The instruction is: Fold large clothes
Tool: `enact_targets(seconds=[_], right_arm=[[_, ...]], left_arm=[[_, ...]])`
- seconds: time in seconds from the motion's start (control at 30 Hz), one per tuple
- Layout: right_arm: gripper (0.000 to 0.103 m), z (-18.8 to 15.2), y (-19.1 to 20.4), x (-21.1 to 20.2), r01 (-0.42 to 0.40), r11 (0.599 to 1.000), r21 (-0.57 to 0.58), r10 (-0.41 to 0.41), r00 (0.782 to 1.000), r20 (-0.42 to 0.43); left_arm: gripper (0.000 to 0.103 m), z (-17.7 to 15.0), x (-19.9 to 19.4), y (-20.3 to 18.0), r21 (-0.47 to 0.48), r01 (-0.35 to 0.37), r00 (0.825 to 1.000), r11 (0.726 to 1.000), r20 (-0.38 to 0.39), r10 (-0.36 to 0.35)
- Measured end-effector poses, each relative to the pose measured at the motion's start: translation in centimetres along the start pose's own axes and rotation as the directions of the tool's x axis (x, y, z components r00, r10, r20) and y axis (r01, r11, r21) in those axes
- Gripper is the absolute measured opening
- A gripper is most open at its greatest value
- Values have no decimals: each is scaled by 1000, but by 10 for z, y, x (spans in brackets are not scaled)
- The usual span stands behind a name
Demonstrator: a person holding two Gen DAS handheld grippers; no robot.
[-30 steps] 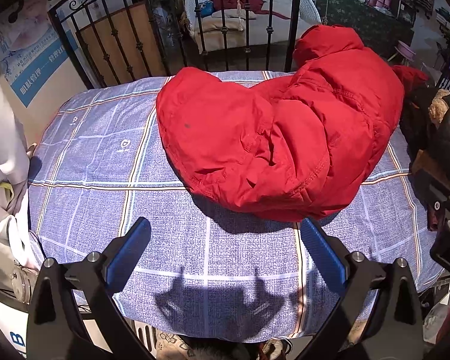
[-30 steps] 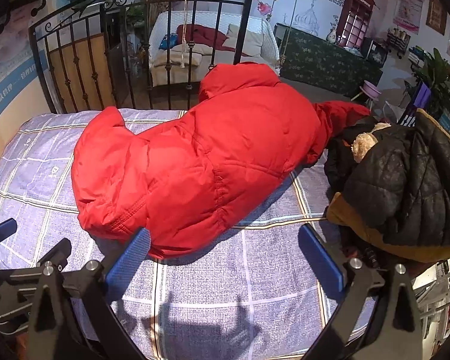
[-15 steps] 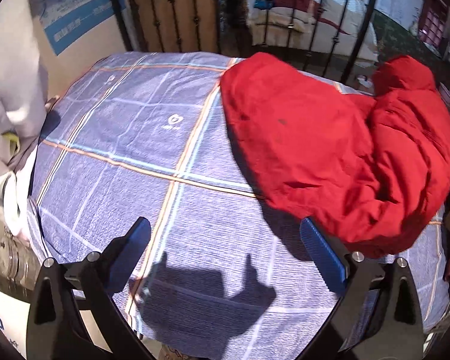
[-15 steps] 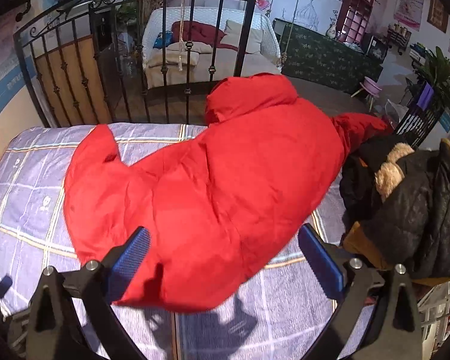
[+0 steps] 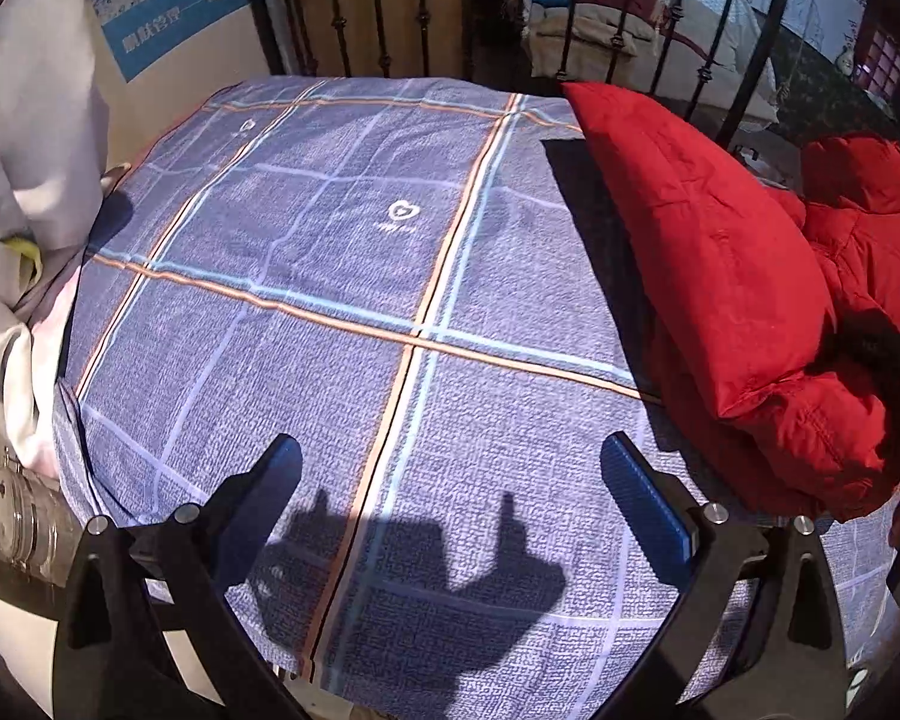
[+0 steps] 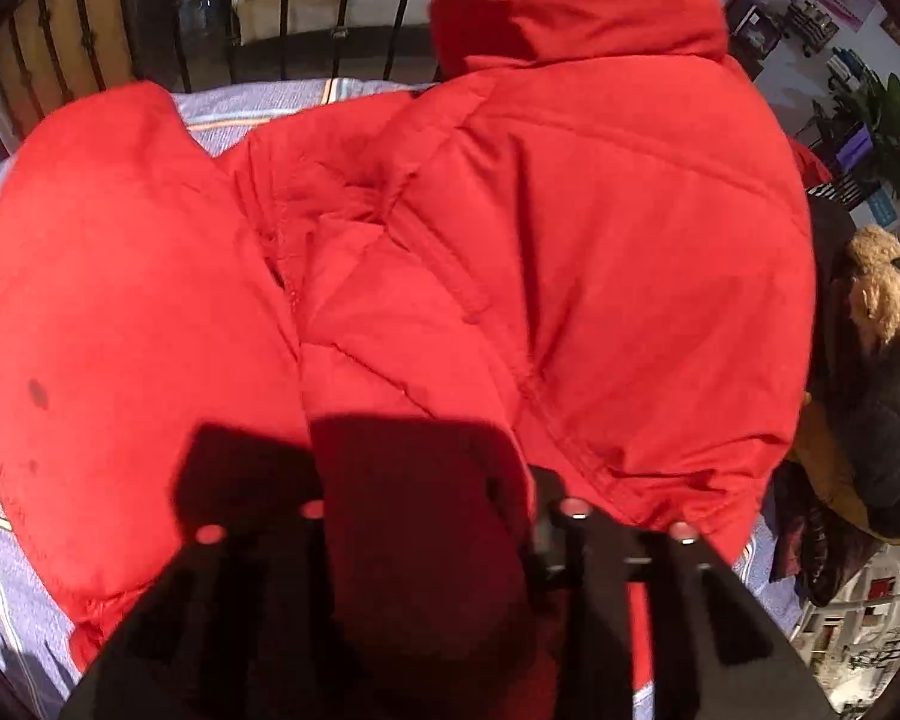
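Note:
A puffy red hooded jacket [image 6: 570, 228] lies rumpled on the bed, its hood toward the iron rail. My right gripper [image 6: 426, 480] is pushed down into the jacket's near hem. Its jaws are closing, with a thick fold of red fabric bunched between them and the fingertips buried in it. In the left wrist view the red jacket [image 5: 720, 276] lies at the right. My left gripper [image 5: 450, 480] hangs open over the bare blue plaid sheet [image 5: 330, 300], left of the jacket, with nothing between its blue pads [image 5: 642, 504].
A black iron bed rail [image 5: 570, 12] runs along the far side. A dark coat with tan fur trim [image 6: 876, 324] is heaped at the bed's right edge. A pale garment [image 5: 24, 180] hangs at the left, with a glass jar [image 5: 30, 528] below it.
The right gripper has come down onto the jacket and its jaws have narrowed from wide apart onto the fabric. The left gripper has moved left over the sheet, still open.

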State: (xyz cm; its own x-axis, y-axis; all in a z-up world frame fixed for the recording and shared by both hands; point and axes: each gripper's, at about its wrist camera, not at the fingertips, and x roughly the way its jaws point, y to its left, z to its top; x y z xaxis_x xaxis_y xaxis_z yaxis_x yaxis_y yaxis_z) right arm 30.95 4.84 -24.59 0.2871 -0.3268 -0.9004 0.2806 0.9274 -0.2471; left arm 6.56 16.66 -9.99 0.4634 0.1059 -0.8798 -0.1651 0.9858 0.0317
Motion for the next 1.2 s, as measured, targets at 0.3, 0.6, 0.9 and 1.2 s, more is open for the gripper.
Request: enact_targets(seconds=[0.3, 0.6, 0.9, 1.2], right_arm=[[12, -163, -191, -111, -20, 994, 106, 1, 985, 173], [14, -247, -275, -60, 50, 979, 199, -81, 985, 153], [16, -249, -289, -53, -67, 974, 217, 23, 981, 195], [16, -247, -282, -74, -85, 968, 234, 18, 961, 276]], left_arm=[[99, 68, -82, -88, 263, 240, 935, 934, 195, -295], [99, 134, -80, -319, 514, 600, 759, 614, -122, -640], [60, 106, 5, -478, 677, 503, 835, 538, -218, -506], [4, 121, -32, -398, 493, 707, 667, 508, -226, -710]])
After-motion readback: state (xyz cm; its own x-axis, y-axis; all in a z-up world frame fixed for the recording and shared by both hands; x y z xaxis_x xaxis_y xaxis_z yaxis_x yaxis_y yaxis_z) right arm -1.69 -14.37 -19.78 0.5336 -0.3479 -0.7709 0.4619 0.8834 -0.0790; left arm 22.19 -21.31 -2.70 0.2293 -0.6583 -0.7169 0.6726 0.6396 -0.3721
